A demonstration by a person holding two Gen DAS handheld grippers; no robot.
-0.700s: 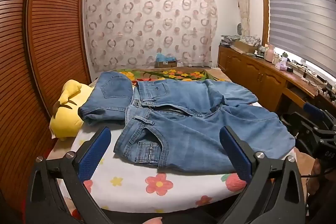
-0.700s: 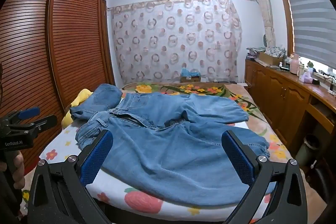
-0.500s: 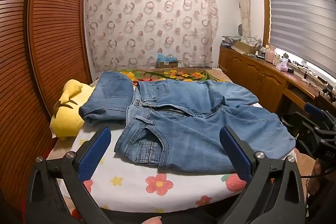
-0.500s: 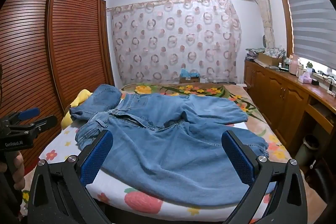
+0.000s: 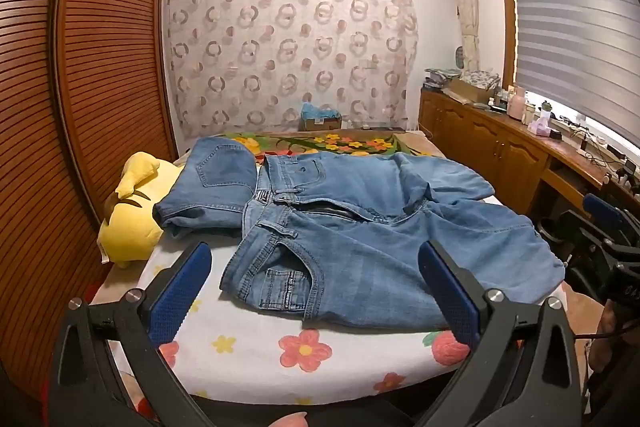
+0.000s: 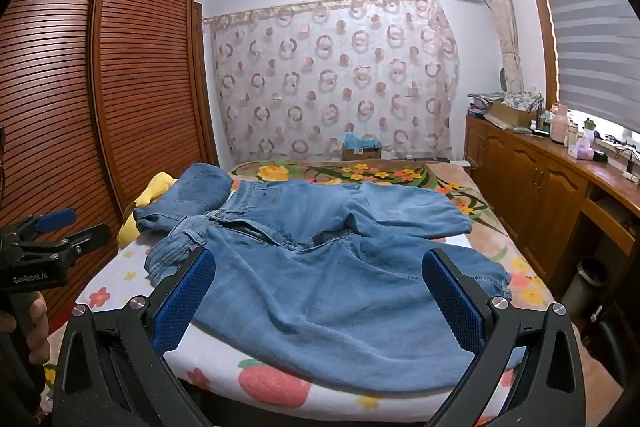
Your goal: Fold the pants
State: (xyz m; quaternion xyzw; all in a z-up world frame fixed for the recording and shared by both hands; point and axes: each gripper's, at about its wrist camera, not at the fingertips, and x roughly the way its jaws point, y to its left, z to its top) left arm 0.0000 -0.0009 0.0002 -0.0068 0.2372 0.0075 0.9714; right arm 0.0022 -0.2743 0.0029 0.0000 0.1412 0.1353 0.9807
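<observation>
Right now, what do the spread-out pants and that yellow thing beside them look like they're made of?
The pants look like faded blue denim: visible stitched seams, pockets, belt loops. The yellow thing seems a soft plush toy or cushion, matte and puffy; its exact fabric isn't clear.

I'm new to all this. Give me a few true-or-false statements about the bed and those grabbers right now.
1. Jeans lie spread on the bed. True.
2. The left hand-held gripper is clamped on the jeans. False: it is open, holding nothing.
3. A yellow plush toy sits beside folded jeans. True.
4. The right hand-held gripper is shut. False: it is open.
5. The blinds are on the wardrobe side. False: they are opposite the wardrobe.
</observation>
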